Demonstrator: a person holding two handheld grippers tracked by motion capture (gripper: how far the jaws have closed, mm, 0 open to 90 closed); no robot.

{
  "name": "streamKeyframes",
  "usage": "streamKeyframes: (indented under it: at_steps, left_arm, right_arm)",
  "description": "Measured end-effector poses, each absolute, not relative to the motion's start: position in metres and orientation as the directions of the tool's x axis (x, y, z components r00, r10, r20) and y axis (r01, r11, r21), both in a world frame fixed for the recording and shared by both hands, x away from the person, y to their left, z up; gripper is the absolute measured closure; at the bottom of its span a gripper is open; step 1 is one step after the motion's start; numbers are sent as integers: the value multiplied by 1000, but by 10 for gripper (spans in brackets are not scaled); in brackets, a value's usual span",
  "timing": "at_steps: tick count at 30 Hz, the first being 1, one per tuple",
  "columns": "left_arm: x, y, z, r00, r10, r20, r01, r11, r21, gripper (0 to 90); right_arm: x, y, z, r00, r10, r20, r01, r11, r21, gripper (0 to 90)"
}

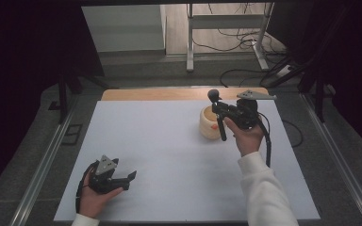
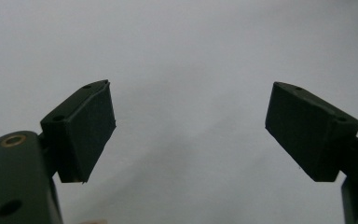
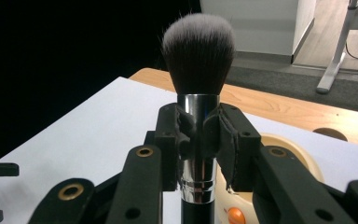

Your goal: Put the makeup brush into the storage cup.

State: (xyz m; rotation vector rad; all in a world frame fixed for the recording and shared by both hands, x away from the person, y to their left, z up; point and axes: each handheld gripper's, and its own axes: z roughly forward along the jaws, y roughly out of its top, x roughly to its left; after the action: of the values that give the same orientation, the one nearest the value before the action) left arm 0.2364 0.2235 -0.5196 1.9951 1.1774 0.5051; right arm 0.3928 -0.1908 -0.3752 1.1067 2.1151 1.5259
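A makeup brush (image 3: 198,60) with a dark, white-tipped head and a silver ferrule stands upright between the pads of my right gripper (image 3: 198,140), which is shut on its ferrule. In the high view the same brush (image 1: 218,113) is held above the table, its black handle hanging down in front of a cream round container (image 1: 208,123) with an orange spot on its side. The right gripper (image 1: 226,110) sits just right of that container. My left gripper (image 1: 131,178) rests low at the front left of the table, jaws wide apart, nothing between its pads (image 2: 91,126).
A pale grey mat (image 1: 169,160) covers the table, with a wooden strip (image 1: 160,94) at the far edge. Beyond it are table legs and cables (image 1: 235,42) on the floor. Dark curtains hang on both sides.
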Motion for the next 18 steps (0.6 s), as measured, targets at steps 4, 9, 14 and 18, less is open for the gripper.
streamKeyframes:
  at_steps: [4, 9, 14, 18]
  left_arm:
    - [237, 224, -520, 503, 864, -32, 572, -305, 761, 161]
    - [238, 225, -521, 502, 864, -34, 573, -303, 762, 161]
    - [238, 226, -521, 503, 864, -32, 573, -306, 761, 162]
    - [238, 226, -522, 500, 865, -36, 572, -299, 764, 161]
  right_arm:
    - [396, -190, -373, -653, 735, 184, 401, 130, 907, 709]
    - [399, -190, -372, -647, 739, 186, 401, 124, 908, 709]
    - [402, -189, -370, -642, 744, 188, 398, 113, 910, 709]
    - [405, -188, -370, -635, 748, 193, 396, 101, 913, 709]
